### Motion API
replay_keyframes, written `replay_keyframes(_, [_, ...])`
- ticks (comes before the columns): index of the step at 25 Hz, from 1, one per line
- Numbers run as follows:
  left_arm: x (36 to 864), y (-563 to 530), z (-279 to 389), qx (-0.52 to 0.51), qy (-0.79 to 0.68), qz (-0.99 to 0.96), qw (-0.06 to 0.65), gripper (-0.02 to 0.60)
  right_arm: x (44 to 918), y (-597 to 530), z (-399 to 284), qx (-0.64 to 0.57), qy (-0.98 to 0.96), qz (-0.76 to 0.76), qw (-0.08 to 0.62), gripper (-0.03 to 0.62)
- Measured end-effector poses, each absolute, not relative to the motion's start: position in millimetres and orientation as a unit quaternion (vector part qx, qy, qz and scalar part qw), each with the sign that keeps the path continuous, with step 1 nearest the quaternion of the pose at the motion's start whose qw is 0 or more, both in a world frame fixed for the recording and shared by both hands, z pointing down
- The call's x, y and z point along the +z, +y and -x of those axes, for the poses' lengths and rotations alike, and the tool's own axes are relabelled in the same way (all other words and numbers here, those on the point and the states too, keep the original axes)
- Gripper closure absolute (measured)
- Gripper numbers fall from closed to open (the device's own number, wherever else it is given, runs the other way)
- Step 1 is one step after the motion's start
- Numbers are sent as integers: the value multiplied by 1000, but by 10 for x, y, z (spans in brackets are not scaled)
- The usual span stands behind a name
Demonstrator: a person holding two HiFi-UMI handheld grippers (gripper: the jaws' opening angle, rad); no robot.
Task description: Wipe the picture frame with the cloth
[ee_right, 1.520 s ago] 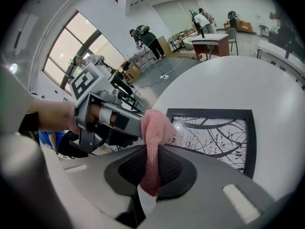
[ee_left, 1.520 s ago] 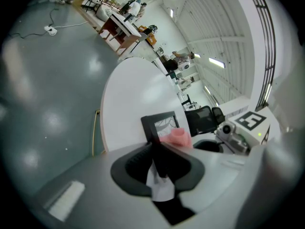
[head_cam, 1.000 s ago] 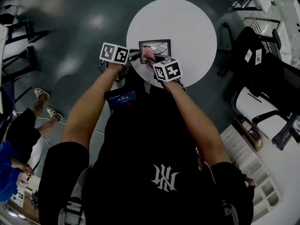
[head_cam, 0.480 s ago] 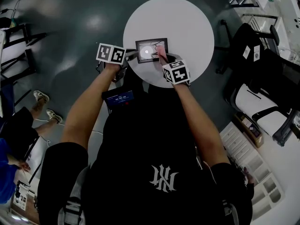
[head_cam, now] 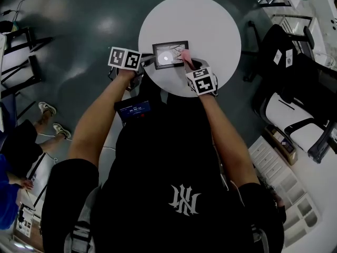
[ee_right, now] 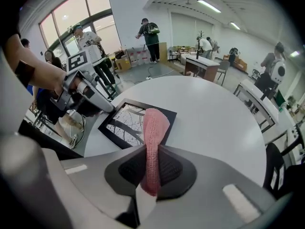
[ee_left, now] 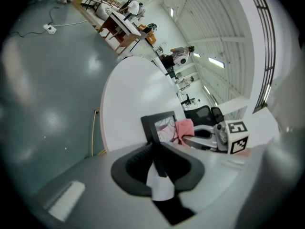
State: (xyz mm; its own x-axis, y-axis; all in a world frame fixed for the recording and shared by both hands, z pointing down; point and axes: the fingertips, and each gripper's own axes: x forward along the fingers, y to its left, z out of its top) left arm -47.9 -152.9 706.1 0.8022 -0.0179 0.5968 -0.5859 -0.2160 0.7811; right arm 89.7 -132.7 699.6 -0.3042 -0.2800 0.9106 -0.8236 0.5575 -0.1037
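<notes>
Frame (head_cam: 170, 55) flat on table (head_cam: 210, 25), close to the near edge. Left fingers (ee_left: 136, 165) closed on frame's left edge, frame running straight out ahead of the tips. Right fingers (ee_right: 174, 168) clamped on pink cloth (ee_right: 153, 125). Cloth sticks up past the tips, free end touching frame's right side. Left and right tips at opposite ends of frame, apart.
</notes>
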Motion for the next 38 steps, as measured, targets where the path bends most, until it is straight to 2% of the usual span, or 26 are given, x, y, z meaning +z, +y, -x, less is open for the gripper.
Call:
replay_keyframes(11, [7046, -1547, 477, 239, -206, -747, 586, 535, 6877, -1444, -884, 303, -752, -377, 448, 558])
replay_keyframes(15, [7045, -1542, 475, 233, -202, -754, 580, 538, 6545, -1509, -899, 329, -770, -393, 380, 557])
replay_keyframes(18, [6996, -1539, 543, 232, -196, -766, 566, 505, 6206, -1527, -843, 342, -792, -391, 321, 557])
replay_keyframes(23, [6494, -1818, 796, 158, -227, -795, 539, 488, 5524, -1573, -633, 335, -841, -366, 215, 557])
replay_keyframes(26, [5887, -2032, 905, 104, -249, -827, 494, 517, 5049, -1571, -481, 319, -877, -327, 146, 558])
replay_keyframes(31, [4621, -2128, 830, 30, -265, -887, 376, 577, 4215, -1520, -474, 280, -916, -284, 43, 559])
replay_keyframes(38, [2982, -1607, 615, -30, -282, -935, 212, 578, 2943, -1079, -733, 197, -951, -225, -74, 557])
